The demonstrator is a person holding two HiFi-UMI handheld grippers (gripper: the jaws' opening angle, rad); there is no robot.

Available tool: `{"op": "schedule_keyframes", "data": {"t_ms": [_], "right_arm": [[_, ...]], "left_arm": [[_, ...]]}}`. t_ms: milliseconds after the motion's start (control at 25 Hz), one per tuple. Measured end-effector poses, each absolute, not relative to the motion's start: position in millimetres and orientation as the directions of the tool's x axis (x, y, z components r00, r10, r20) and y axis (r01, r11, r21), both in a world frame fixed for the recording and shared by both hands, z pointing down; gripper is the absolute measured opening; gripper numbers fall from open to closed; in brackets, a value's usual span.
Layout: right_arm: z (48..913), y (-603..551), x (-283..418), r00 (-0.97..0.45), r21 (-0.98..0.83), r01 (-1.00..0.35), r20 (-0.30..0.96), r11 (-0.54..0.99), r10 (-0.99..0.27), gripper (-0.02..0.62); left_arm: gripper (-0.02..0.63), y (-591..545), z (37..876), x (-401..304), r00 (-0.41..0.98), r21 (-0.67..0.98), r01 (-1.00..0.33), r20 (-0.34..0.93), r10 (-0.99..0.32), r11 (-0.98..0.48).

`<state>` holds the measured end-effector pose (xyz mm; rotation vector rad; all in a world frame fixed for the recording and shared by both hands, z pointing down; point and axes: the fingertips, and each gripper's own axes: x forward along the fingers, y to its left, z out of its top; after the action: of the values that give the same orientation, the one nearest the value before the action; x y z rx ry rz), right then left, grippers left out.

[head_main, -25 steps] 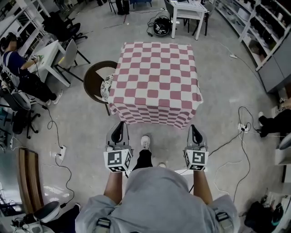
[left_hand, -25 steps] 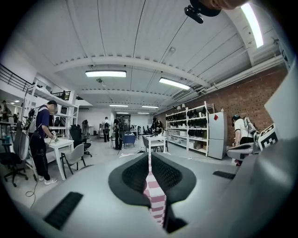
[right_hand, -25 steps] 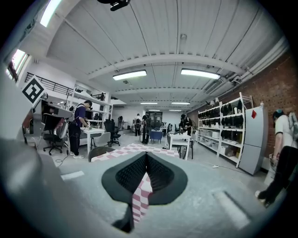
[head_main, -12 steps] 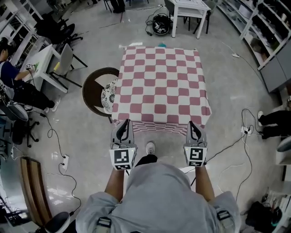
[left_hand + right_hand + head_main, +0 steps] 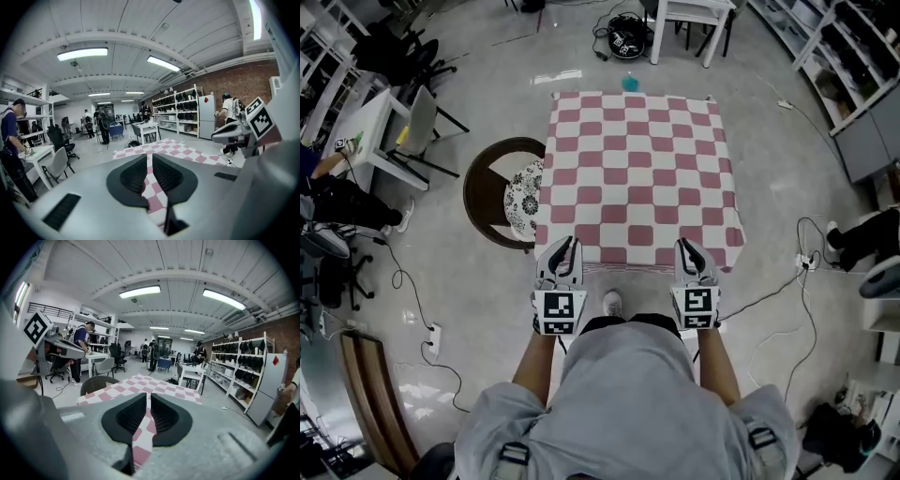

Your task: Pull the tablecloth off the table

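A red-and-white chequered tablecloth (image 5: pixel 637 159) covers a square table and hangs over its near edge. My left gripper (image 5: pixel 565 246) hovers at that edge's left end and my right gripper (image 5: pixel 686 246) at its right end, both pointing forward and slightly down. In the left gripper view the left gripper (image 5: pixel 149 157) is shut to a thin slit, with the cloth (image 5: pixel 183 151) ahead and below. The right gripper (image 5: pixel 148 397) has just been opening slightly; only a thin slit shows, nothing sits between its jaws, and the cloth (image 5: pixel 140 383) lies beyond them.
A round dark wicker chair (image 5: pixel 492 164) with a patterned cushion stands against the table's left side. Cables (image 5: pixel 778 291) trail on the floor at the right. A white table (image 5: pixel 689 14) and a teal object (image 5: pixel 630 82) lie beyond. Shelves (image 5: pixel 853 56) line the right wall.
The person has stepped up to the table. Both grippers have moved forward from short of the cloth to over its near edge.
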<state>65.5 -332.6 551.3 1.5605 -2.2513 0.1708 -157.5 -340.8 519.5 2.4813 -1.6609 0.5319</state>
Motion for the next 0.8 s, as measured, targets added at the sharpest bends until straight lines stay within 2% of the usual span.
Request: {"op": "schedule_keyframes", "data": {"t_ms": [40,120,240,520,640,800], "right_arm": [[557,-333,64,-0.305,0.126,-0.915,0.406,0.383,-0.861,0.017],[573,-332,61,-0.312,0.171,-0.89,0.449,0.423,-0.837,0.02],[597,-335,57,-0.324,0.254,-0.829,0.509,0.498,-0.797,0.031],[662,-319,55,-0.336,0.341,-0.641,0.681,0.688,-0.651,0.08],[693,-311,49,-0.334,0.368,-0.531,0.737,0.763,-0.587,0.1],[734,-298,42,-0.324,0.316,-0.438,0.817,0.841,-0.476,0.138]], "left_arm": [[0.023,-343,525,-155,0.351,-0.102,-0.906,0.36,-0.865,-0.41],[0.089,-346,539,-149,0.367,-0.121,-0.888,0.398,-0.841,-0.444],[0.124,-352,565,-141,0.352,-0.21,-0.839,0.492,-0.796,-0.501],[0.164,-333,637,-115,0.293,-0.413,-0.636,0.652,-0.699,-0.651],[0.184,-322,671,-102,0.285,-0.449,-0.524,0.708,-0.646,-0.724],[0.196,-313,712,-91,0.271,-0.451,-0.391,0.776,-0.569,-0.802]]}}
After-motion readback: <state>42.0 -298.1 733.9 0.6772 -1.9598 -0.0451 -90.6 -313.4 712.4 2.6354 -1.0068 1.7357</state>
